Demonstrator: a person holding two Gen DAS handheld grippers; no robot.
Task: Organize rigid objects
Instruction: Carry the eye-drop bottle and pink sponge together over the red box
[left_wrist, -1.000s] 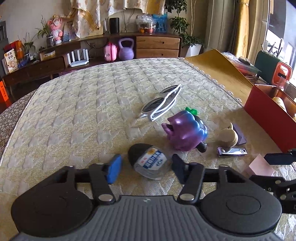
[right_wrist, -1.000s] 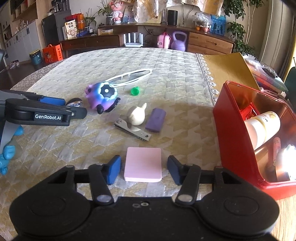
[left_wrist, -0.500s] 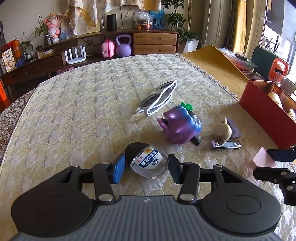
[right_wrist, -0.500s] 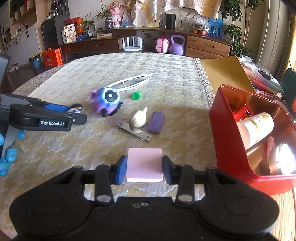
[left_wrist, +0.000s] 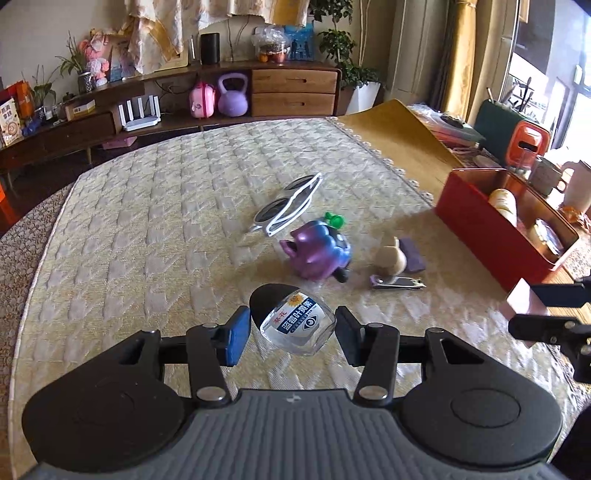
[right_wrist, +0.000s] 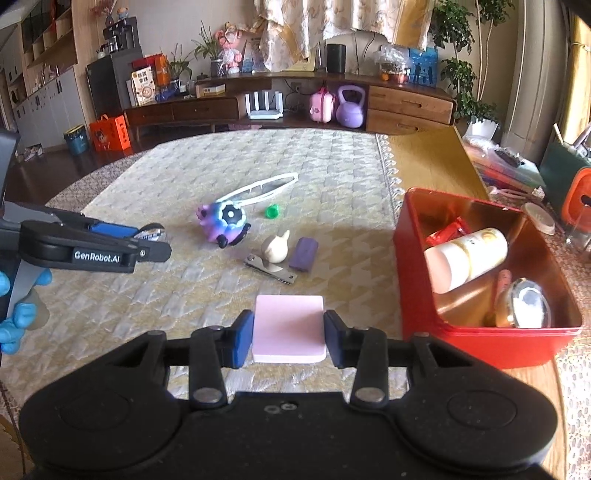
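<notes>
Bright daylight from the right-hand windows, sunlit patches on the cloth, fisheye bending at edges, slight motion blur.

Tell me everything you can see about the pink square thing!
The pink block is a flat, pale pink rectangle with rounded corners and a smooth, matte face; its material is hard to tell. The right gripper is shut on it, a blue pad and a dark pad pressing its two side edges. It sits roughly level, in front of the tablecloth, left of the red bin.
</notes>
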